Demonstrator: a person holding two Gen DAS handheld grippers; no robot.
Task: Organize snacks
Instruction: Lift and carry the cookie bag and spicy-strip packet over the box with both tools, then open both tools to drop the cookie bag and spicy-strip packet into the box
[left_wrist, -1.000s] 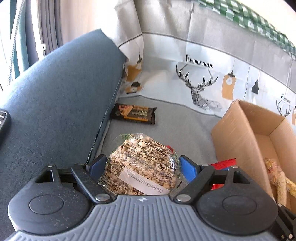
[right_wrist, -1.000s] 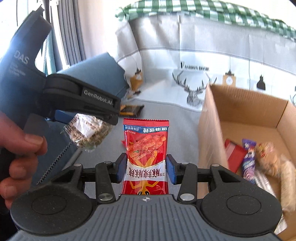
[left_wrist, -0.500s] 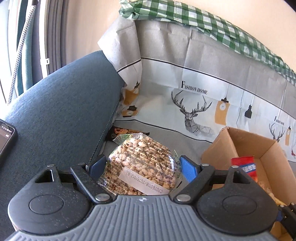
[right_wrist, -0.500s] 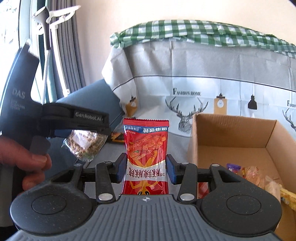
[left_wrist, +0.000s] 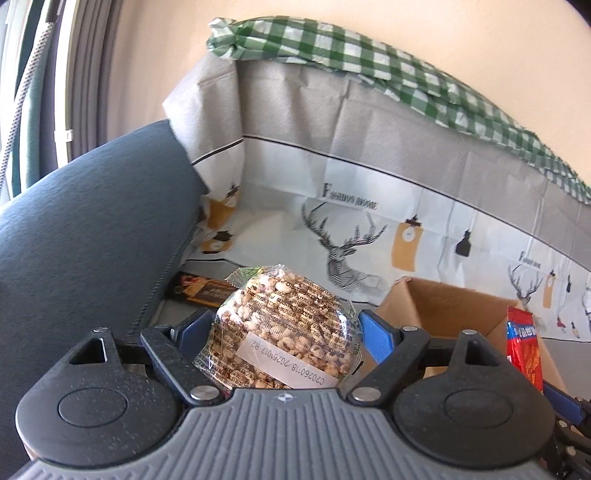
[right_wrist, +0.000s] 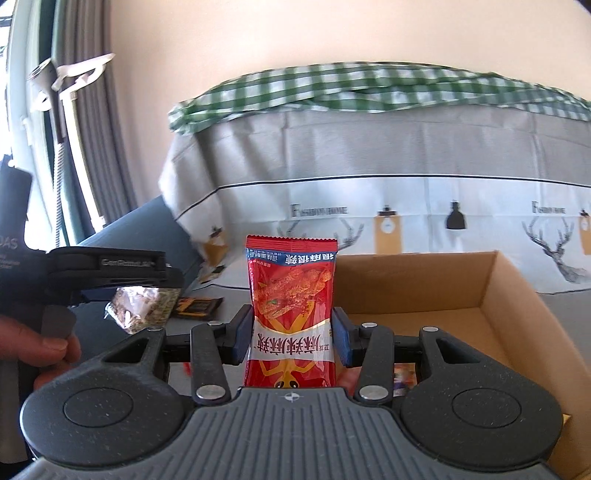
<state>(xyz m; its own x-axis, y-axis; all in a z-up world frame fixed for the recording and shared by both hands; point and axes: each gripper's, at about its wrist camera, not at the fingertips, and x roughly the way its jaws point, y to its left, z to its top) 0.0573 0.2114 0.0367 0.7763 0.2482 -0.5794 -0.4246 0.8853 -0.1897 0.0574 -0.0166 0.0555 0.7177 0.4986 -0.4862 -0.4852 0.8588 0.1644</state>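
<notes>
Two grippers (left_wrist: 282, 325) (right_wrist: 291, 334), three snack packets (left_wrist: 284, 332) (right_wrist: 291, 314) (right_wrist: 197, 306), one cardboard box (right_wrist: 517, 295), perhaps more packets inside.

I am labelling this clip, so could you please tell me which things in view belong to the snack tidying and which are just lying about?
Part of the job:
- clear bag of puffed grain in the left hand-held gripper
- red snack packet in the right hand-held gripper
- dark snack bar
- cardboard box

Just lying about:
- green checked cloth
- deer-print cover
- blue-grey cushion
</notes>
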